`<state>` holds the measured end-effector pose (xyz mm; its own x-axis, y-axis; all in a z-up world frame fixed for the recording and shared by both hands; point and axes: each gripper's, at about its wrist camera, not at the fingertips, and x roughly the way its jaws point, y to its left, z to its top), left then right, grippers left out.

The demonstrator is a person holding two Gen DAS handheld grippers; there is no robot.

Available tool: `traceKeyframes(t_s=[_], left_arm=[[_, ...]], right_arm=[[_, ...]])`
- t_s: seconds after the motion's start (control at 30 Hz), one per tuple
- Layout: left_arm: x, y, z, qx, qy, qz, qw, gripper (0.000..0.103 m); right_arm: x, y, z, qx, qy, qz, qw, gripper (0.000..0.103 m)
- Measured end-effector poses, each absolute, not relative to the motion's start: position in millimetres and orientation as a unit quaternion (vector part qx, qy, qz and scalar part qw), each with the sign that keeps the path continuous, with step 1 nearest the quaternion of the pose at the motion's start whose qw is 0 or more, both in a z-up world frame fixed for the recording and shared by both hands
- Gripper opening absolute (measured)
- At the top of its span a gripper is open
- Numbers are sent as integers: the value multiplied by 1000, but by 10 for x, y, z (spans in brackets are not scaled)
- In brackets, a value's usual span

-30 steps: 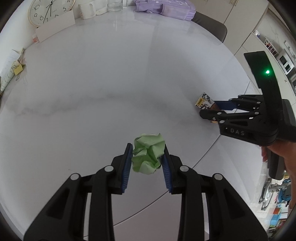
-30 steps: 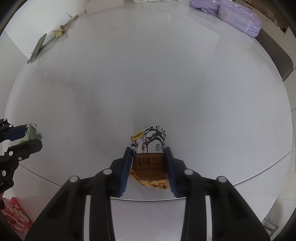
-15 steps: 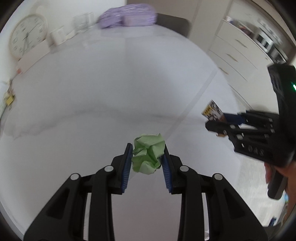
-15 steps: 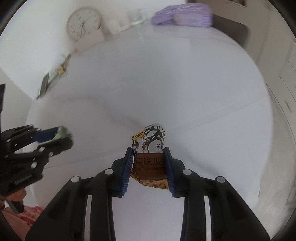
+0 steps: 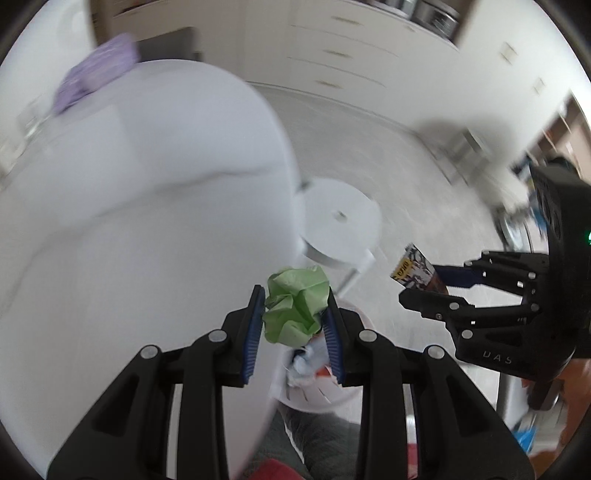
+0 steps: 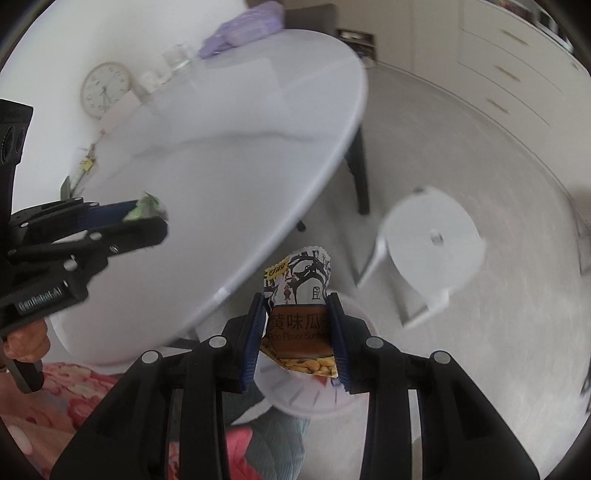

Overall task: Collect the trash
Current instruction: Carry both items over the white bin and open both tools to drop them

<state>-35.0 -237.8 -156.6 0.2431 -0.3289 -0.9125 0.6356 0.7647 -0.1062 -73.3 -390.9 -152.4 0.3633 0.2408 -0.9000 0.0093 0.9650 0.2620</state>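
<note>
In our left tongs (image 5: 295, 325) we grip a crumpled green paper ball (image 5: 296, 308), squeezed between the blue pads (image 5: 254, 332) and held in the air just past the edge of the white counter (image 5: 129, 221). Below the ball, toward six o'clock, sits a white slotted waste bin (image 5: 314, 395) with pale crumpled trash (image 5: 306, 363) already in it. At one o'clock of the ball stands a round white stool (image 5: 340, 221) on the floor. Further to three o'clock, our right tongs (image 6: 297, 332) are closed on a sunflower seed packet (image 6: 299, 310), its printed top sticking up beyond the fingertips. In the right wrist view the bin's rim (image 6: 306, 402) shows directly under the packet, the counter spreads from nine to twelve o'clock, and the stool lies at two o'clock. A wall clock (image 6: 106, 89) and a purple bag (image 6: 243, 26) appear, blurred, at the counter's far side.
</note>
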Motion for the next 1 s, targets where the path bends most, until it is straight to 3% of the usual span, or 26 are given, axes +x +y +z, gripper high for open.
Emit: traceKeyframes(t_s=[0.37,0.5,1.0], left_arm=[[-886,-3007,-2306,192,616,-354,677,31],[-925,-3026,-2323,192,617,-347,680,51],[-905,-3020,-2124,203,585,-341,707,73]], right_arm=[[-1428,-4352,-1609,154,554,41,817,35],[-1502,-4405,-1609,160,550,42,819,35],[-1442,-4397,-1691,162,551,45,817,36]])
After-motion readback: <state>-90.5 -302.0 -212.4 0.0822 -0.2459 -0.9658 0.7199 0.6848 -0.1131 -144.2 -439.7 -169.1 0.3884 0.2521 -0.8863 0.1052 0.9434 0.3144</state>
